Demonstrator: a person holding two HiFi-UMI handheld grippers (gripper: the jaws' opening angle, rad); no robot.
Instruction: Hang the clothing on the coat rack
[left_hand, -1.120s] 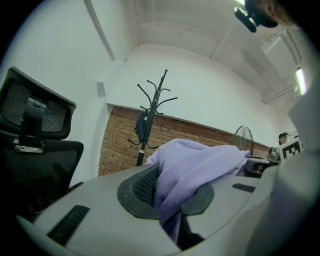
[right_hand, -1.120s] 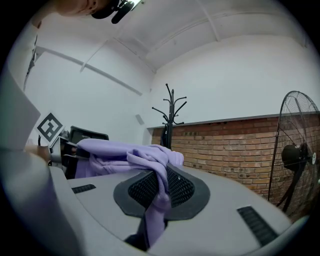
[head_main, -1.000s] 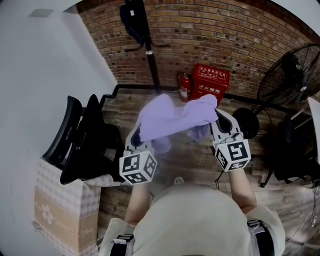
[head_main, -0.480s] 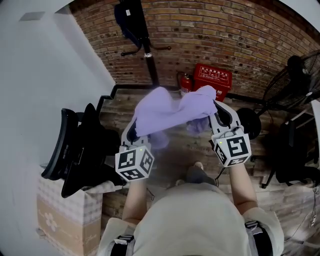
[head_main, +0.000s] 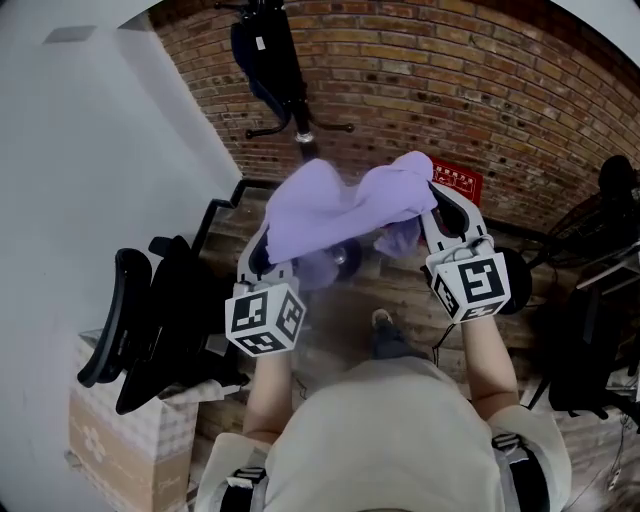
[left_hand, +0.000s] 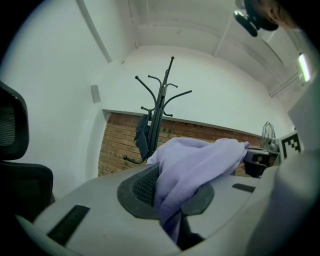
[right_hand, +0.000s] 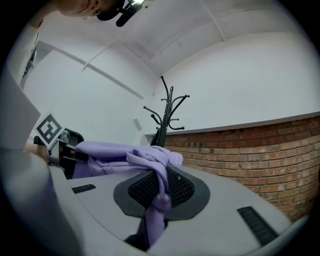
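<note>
"Lilac, is it? Where does that garment (head_main: 335, 205) sit?"

"Off the floor altogether, slung in the air between both hands. The left tongs (left_hand: 172, 197) are clamped on one bunched end, with cloth pinched between the ribbed pads. The right tongs (right_hand: 159, 192) bite the other end the same way."

"Which way does it run?"

"Side to side. Its long axis crosses in front of the person, dipping a little in the middle, and a loose fold hangs below the right end."

"And the coat rack (head_main: 298, 110)?"

"Straight ahead, beyond the garment, by the brick wall (head_main: 450, 90) near its corner with the white wall (head_main: 120, 150). It lines up nearer the left end, so I judge the left hand the closer one. A dark blue garment (head_main: 258, 55) already hangs on its left side."

"Height?"

"Both gripper views show the hooks (left_hand: 165, 97) well above the cloth. I'd say the next move needs a lift as much as an approach, then one end taken over a free hook."
</note>
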